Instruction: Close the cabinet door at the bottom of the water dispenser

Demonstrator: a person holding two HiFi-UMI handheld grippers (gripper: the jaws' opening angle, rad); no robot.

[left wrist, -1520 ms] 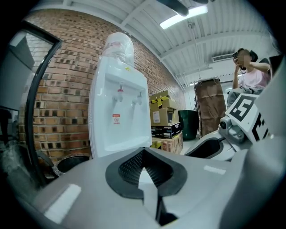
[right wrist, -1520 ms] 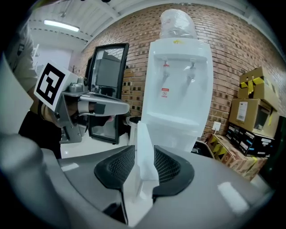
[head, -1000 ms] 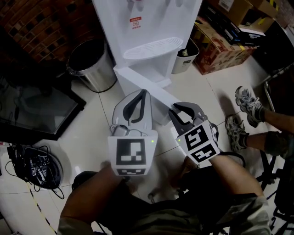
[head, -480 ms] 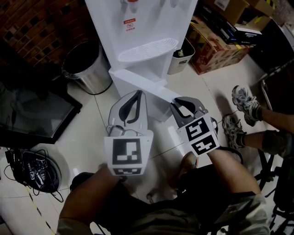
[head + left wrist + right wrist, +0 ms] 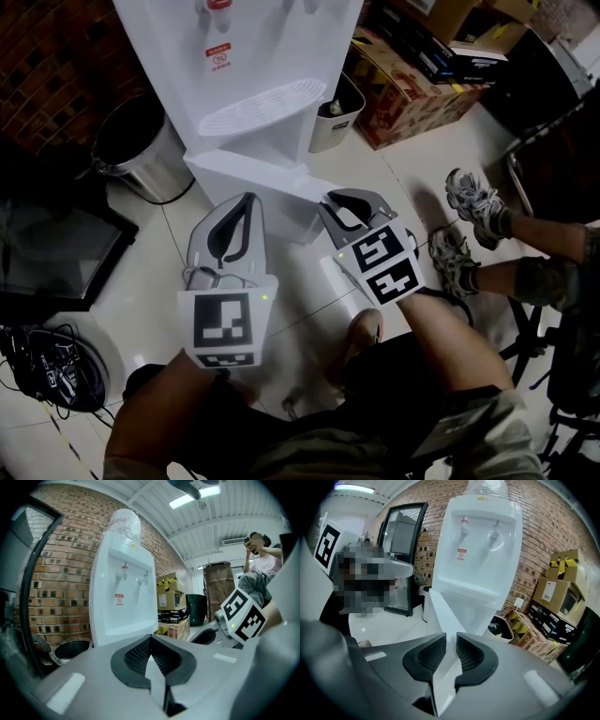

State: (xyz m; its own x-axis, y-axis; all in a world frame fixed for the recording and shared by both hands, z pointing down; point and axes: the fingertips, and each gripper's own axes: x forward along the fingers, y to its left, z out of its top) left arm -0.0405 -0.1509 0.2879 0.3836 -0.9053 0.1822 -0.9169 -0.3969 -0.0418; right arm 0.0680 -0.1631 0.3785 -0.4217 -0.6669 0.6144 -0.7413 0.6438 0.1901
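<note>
The white water dispenser (image 5: 253,56) stands on the tiled floor. Its bottom cabinet door (image 5: 253,183) is swung open toward me. In the head view my right gripper (image 5: 349,199) is at the door's free end. In the right gripper view the door (image 5: 440,616) runs edge-on into my right gripper (image 5: 450,641). Its jaws are opening slightly, and the pads still lie against the panel. My left gripper (image 5: 246,202) hovers over the door's near side, shut and empty. In the left gripper view my left gripper (image 5: 150,641) faces the dispenser (image 5: 124,597).
A steel trash bin (image 5: 136,150) stands left of the dispenser and a small white bin (image 5: 333,117) right of it. Cardboard boxes (image 5: 412,84) are stacked at the back right. A dark glass panel (image 5: 42,253) and cables (image 5: 47,375) lie at left. A person's shoes (image 5: 469,202) are at right.
The head view has swung, so the dispenser and both grippers now sit further left and higher. The right gripper has shifted a little sideways at the door's end. The left gripper stays beside it.
</note>
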